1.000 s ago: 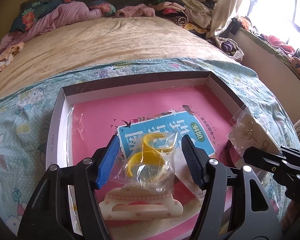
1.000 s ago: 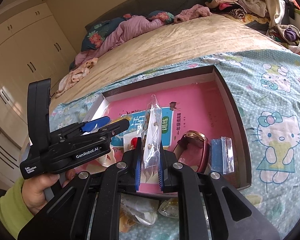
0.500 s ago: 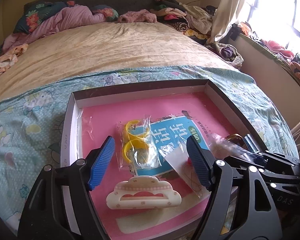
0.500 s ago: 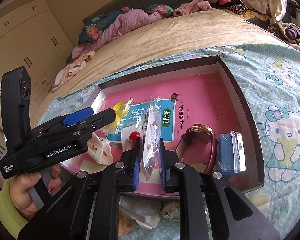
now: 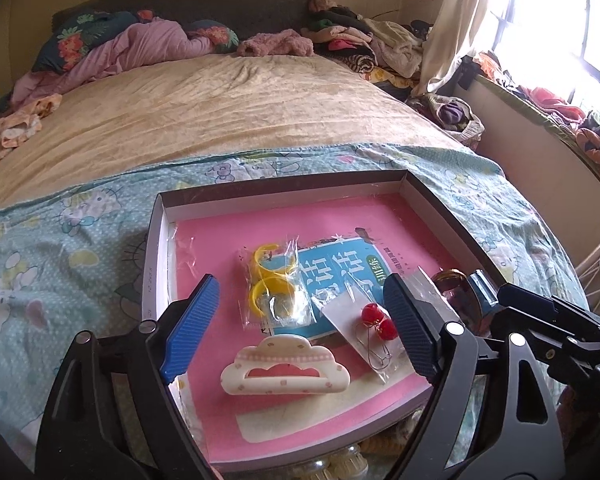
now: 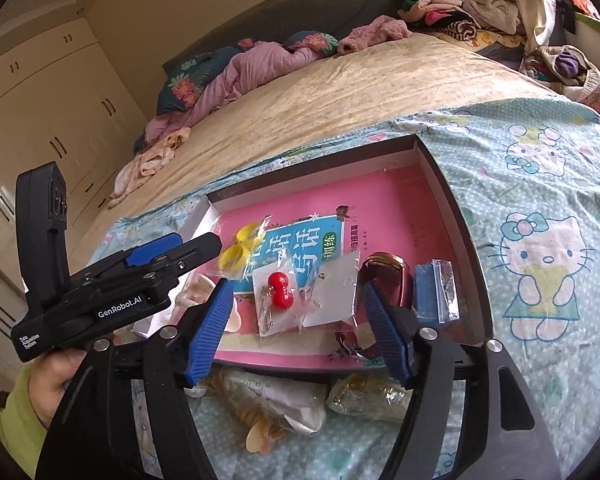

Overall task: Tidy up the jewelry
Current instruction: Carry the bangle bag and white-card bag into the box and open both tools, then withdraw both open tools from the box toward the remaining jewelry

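A shallow box (image 5: 156, 256) (image 6: 460, 216) with a pink book inside lies on the bed. In it lie a clear bag of yellow rings (image 5: 274, 290) (image 6: 240, 250), a cream cloud-shaped hair clip (image 5: 284, 368), a bag of red bead earrings (image 5: 376, 324) (image 6: 280, 294), a white earring card in a bag (image 6: 332, 292), a dark red bangle (image 6: 384, 272) and a blue packet (image 6: 436, 290). My left gripper (image 5: 300, 328) hangs above the clip, its jaws opening with nothing pressed between them. My right gripper (image 6: 296, 328) is also opening, and the earring bags lie loose below its jaws.
Several more bagged trinkets (image 6: 284, 400) lie on the cartoon-cat sheet (image 6: 540, 264) in front of the box. A hand in a green sleeve (image 6: 40, 380) holds the left gripper. Clothes are piled at the bed's far end (image 5: 148, 48), and a window ledge (image 5: 540, 104) runs along the right.
My left gripper let go of the yellow ring bag, which now lies in the box, and rose. My right gripper opened and released the upright earring bag, now lying flat in the box.
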`<state>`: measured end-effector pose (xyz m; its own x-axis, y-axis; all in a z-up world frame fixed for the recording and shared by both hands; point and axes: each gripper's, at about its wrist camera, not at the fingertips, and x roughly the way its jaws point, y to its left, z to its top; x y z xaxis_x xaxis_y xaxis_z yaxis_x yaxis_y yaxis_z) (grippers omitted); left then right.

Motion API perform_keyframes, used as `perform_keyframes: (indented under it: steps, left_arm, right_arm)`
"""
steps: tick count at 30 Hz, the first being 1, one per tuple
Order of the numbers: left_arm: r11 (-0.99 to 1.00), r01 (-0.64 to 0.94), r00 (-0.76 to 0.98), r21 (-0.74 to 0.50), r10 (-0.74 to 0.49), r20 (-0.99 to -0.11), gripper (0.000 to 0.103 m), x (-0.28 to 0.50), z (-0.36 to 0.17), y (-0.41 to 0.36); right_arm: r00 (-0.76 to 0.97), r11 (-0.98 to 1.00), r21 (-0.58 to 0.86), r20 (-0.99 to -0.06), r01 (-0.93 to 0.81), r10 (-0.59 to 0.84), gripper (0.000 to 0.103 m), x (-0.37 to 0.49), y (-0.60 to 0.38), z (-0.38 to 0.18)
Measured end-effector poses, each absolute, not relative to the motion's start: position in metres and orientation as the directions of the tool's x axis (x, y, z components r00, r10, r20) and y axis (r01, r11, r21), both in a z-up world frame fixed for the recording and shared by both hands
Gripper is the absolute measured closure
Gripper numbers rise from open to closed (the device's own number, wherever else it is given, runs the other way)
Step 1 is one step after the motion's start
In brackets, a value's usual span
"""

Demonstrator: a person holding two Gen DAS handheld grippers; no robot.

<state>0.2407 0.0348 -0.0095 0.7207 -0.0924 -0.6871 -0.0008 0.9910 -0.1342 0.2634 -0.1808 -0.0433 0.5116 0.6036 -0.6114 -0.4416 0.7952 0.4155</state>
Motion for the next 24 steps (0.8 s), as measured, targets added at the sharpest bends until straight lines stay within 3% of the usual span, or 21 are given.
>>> perform_keyframes:
  steps: [6,24]
  left_arm:
    - [0.990,-0.004,0.735,-0.141,-0.093,-0.672,0.010,0.228,0.004,0.034]
    - [0.988,0.000,0.782,-0.153,-0.095,-0.616,0.010,0.187,0.039,0.033]
  right_arm:
    - [0.537,0.796,0.418,-0.589,-0.437,0.604,0.026,0.253,-0.194,-0.031]
    - [0.600,0.787,0.419,-0.509,-0.453,0.617,0.019,0.224,-0.220,0.011]
